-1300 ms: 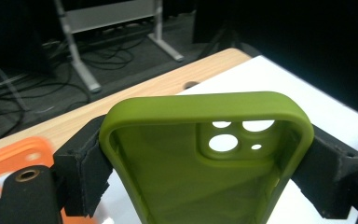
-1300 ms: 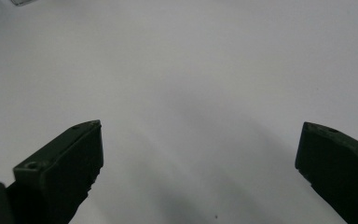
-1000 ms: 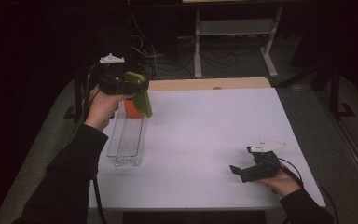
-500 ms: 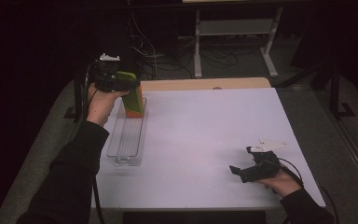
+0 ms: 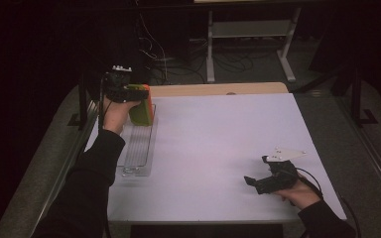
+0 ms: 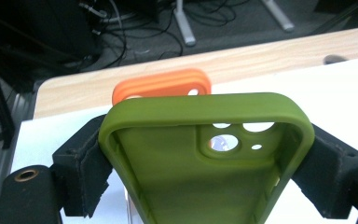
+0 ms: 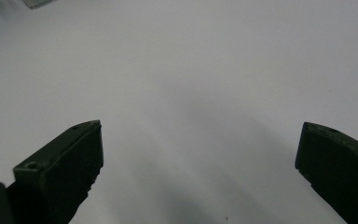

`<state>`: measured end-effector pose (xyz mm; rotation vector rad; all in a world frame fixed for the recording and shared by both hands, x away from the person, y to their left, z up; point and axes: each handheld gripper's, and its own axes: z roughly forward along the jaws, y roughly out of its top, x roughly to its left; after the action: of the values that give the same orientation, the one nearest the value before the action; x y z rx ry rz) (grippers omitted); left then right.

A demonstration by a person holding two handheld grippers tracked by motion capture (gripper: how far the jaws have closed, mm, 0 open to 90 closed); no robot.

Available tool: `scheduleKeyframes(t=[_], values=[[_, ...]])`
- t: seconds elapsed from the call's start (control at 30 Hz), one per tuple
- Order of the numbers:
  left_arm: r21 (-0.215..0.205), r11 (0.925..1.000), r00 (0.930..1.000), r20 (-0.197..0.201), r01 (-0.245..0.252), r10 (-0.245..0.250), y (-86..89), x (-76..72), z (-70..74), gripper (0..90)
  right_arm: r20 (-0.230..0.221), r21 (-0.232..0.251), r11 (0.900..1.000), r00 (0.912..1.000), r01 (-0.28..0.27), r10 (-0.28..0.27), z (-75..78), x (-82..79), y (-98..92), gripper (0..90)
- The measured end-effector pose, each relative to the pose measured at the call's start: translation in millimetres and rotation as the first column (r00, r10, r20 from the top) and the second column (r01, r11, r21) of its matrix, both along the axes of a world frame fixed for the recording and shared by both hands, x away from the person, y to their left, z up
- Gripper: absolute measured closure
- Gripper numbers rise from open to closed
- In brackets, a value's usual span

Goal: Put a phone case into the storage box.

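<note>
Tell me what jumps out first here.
The green phone case, clamped by its sides in the left hand-held gripper at the table's far left corner. Just behind it stands an orange phone case, at the far end of a clear plastic rack. The right hand-held gripper sits open and empty over the white table, near right.

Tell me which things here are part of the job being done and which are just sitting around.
In the job:
- green phone case, clamped in the left gripper
- orange phone case, right behind it
- clear slotted rack below them on the table

Lying about:
- right gripper, open, resting on the white table
- cables and a metal stand on the floor beyond
</note>
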<state>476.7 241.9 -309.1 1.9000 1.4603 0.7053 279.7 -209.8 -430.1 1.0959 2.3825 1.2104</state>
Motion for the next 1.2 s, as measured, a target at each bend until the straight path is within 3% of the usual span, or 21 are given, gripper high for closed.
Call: scheduleKeyframes(t=[0.23,0.43,0.83,1.0,1.2], values=[[-0.001,0.9978,0.9970,-0.041,-0.066,0.066,-0.9,8.9,-18.1,14.6,0.017,-0.003,1.000,0.9998,-0.006,0.006,-0.1,0.4,-0.9,0.0],[0.020,0.9965,0.9948,-0.060,-0.082,0.083,-1.2,13.0,-28.0,14.5,0.014,-0.003,1.000,0.9999,-0.003,0.003,0.4,-0.6,-1.2,0.0],[0.047,0.9905,0.9898,-0.054,-0.129,0.132,-9.2,19.2,-38.3,14.2,0.011,0.003,1.000,0.9999,-0.008,0.008,0.6,0.1,-1.9,0.0],[0.079,0.9873,0.9886,-0.051,-0.138,0.142,-10.1,20.2,-40.0,13.9,0.007,0.001,1.000,1.0000,-0.006,0.006,1.2,-0.4,-1.6,0.0],[0.066,0.9858,0.9872,-0.030,-0.154,0.157,-7.2,22.3,-42.3,13.4,0.008,0.000,1.000,0.9999,-0.008,0.008,1.0,-0.3,-1.2,0.0]])
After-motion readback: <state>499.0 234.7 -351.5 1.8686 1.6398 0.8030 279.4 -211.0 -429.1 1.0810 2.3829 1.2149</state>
